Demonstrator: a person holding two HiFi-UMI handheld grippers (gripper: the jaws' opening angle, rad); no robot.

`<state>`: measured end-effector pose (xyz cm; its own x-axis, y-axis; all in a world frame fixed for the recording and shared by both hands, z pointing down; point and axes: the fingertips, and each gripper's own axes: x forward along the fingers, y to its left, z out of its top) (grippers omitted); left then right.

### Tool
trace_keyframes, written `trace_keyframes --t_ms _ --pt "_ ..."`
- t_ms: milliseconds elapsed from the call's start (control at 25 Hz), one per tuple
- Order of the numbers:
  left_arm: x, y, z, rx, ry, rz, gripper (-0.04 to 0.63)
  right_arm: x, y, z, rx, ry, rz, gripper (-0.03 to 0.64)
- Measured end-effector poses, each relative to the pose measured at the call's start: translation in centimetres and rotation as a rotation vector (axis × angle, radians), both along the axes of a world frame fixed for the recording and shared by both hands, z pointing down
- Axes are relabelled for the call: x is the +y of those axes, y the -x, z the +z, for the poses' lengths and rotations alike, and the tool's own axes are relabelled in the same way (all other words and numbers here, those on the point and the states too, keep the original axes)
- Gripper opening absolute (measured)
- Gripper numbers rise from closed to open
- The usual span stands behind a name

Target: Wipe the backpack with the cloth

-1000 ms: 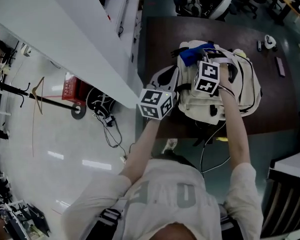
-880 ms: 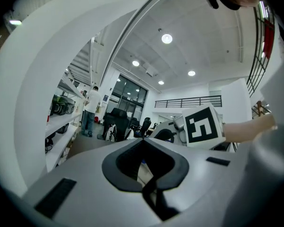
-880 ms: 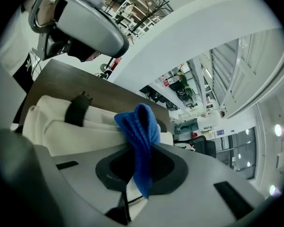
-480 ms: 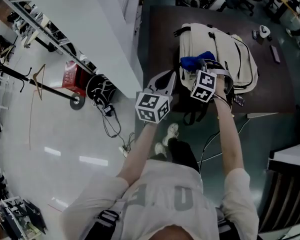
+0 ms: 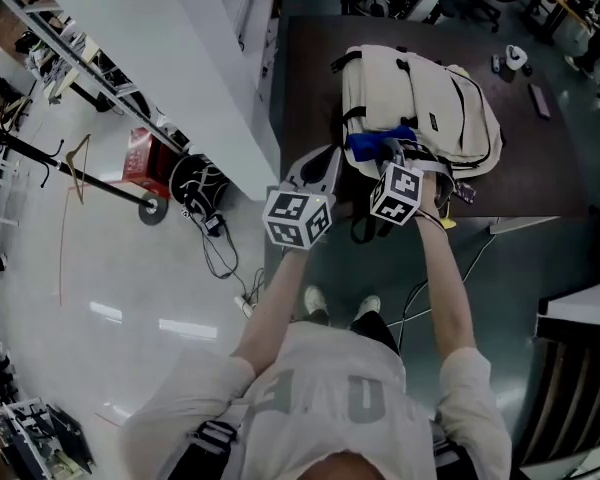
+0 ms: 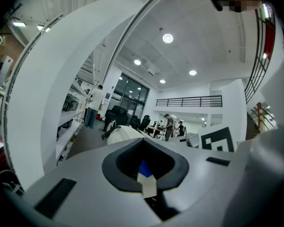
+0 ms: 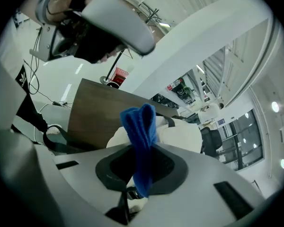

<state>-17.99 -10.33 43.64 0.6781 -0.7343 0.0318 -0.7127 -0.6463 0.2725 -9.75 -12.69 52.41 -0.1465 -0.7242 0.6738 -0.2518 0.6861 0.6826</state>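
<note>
Head view: cream fabric backpack lies flat on dark brown table, towards the table's left side. Right gripper is at the bag's near end w/ a bunched royal-blue cloth at its tip, cloth touching the bag. Left gripper sits just beside the bag's near-left corner, at the table edge. Long white shelf unit runs along the left.

Left gripper view: left gripper has its jaws together, nothing gripped. A sliver of blue shows thru the dark opening; can't tell what it is. Backpack is just beyond.

Right gripper view: right gripper is clamped on the cloth, which stands up folded betw. the jaws. Backpack is right behind it, w/ a black strap at left and the table beyond.
</note>
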Motion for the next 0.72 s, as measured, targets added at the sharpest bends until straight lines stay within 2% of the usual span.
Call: trace_keyframes --t_ms 400,560,720 --pt "0.8 -10.8 -2.6 0.031 -0.037 0.023 0.005 -1.1 -7.9 -11.2 -0.092 -0.215 -0.041 0.048" --pt "-1.7 -12.3 -3.4 0.034 -0.054 0.005 0.005 -5.0 -9.6 -14.5 -0.122 -0.269 -0.045 0.048" --pt "-5.8 -12.4 -4.2 0.051 -0.078 -0.007 0.005 -9.9 -11.0 -16.5 -0.096 -0.314 -0.024 0.048"
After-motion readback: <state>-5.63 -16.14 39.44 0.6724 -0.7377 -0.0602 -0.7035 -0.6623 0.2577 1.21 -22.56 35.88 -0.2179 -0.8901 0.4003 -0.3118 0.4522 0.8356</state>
